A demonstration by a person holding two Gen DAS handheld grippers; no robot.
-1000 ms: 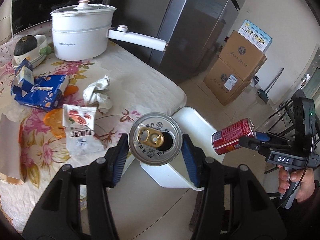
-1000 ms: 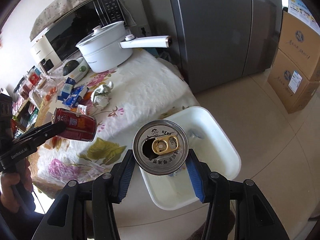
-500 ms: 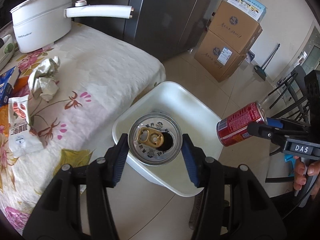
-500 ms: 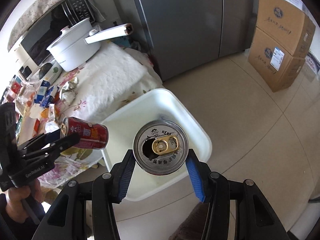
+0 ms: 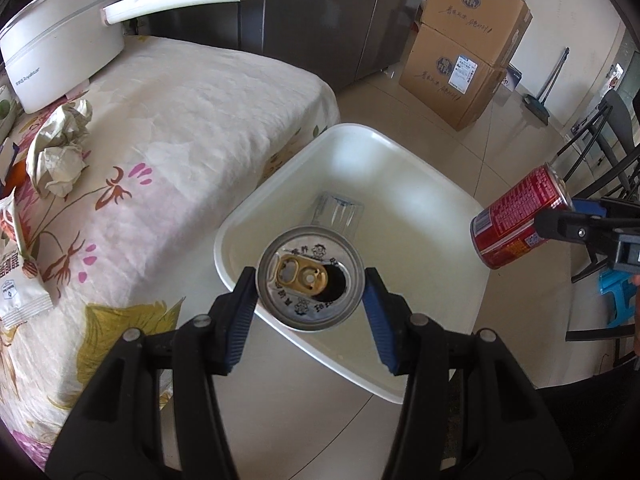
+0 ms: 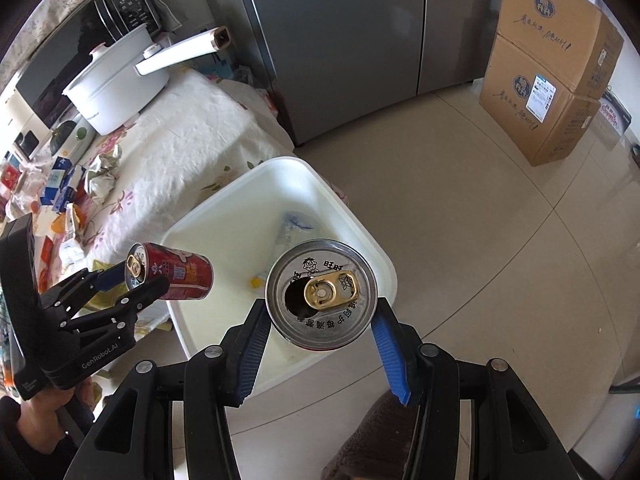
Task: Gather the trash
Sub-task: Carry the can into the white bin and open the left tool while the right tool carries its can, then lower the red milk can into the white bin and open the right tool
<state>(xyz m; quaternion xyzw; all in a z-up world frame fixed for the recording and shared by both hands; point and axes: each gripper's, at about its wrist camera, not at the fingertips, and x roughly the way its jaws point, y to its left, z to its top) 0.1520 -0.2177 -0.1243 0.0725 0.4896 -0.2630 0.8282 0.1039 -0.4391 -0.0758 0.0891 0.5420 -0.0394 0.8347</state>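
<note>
My left gripper [image 5: 310, 280] is shut on a red drink can [image 5: 310, 284], whose silver lid with a gold tab faces the camera. It hangs over the near rim of a white plastic bin [image 5: 352, 130] on the floor. My right gripper [image 6: 320, 308] is shut on a second red can [image 6: 322, 294], also above the bin [image 6: 280, 162]. Each wrist view shows the other can from the side: the right-hand can [image 5: 520, 216] and the left-hand can [image 6: 172, 272]. A clear plastic piece [image 5: 338, 210] lies in the bin.
The table with a floral cloth [image 5: 192, 120] stands left of the bin. It carries crumpled paper [image 5: 60, 152], a snack packet [image 5: 16, 280] and a white pot [image 5: 60, 48]. Cardboard boxes [image 5: 460, 72], a grey fridge [image 6: 340, 40] and a chair [image 5: 600, 140] stand around the tiled floor.
Both grippers have moved away from the table, toward the bin and downward, each still shut on its can. The bin now looks larger and lies right under both cans.
</note>
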